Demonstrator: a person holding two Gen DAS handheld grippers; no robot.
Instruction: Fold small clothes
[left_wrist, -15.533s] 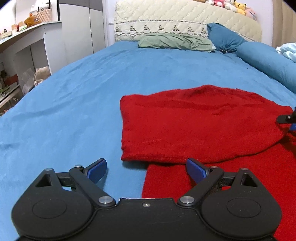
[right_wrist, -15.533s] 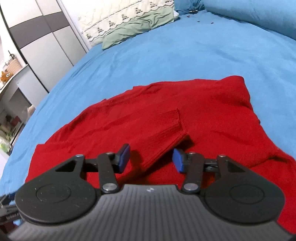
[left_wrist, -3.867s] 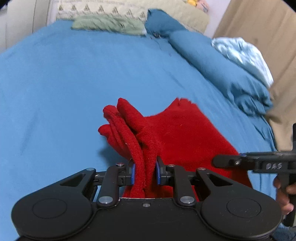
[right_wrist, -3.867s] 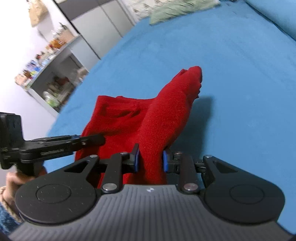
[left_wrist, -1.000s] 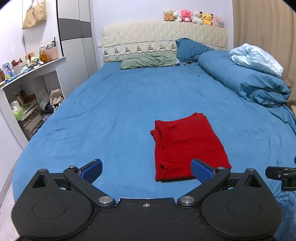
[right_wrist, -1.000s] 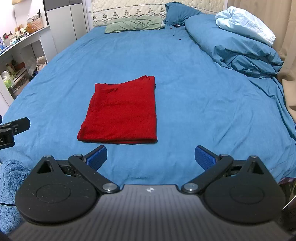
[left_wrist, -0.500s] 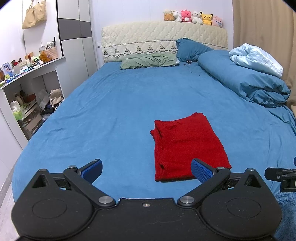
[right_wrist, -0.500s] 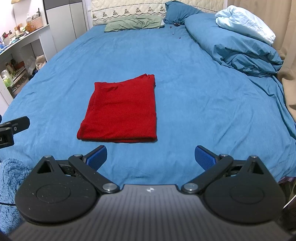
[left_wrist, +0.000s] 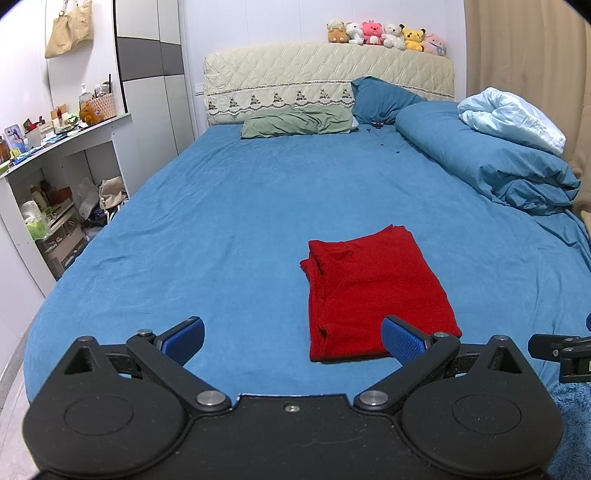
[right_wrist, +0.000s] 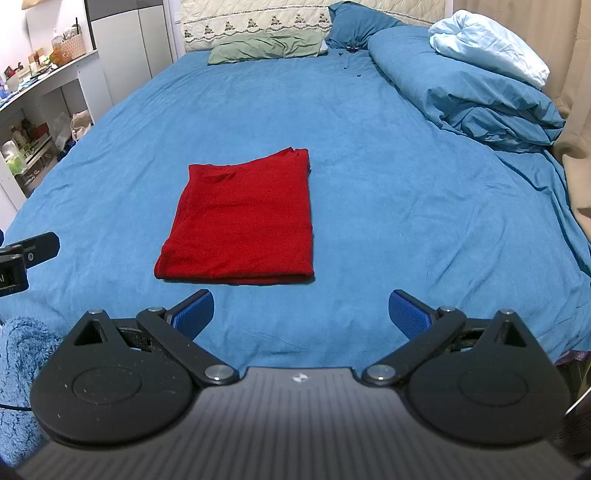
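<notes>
Left gripper: jaws spread wide, holding nothing, touching nothing. Right gripper: jaws likewise spread wide and empty. In the left wrist view, one blue pad overlaps and hides the near corner of the red garment. The garment lies folded into a flat rectangle near the foot of the bed, apart from both grippers. The layers under its top face are hidden.

A home bedroom: ahead of the claw lies a bed with pillows against a quilted headboard, soft toys on top, wardrobe to the left.
</notes>
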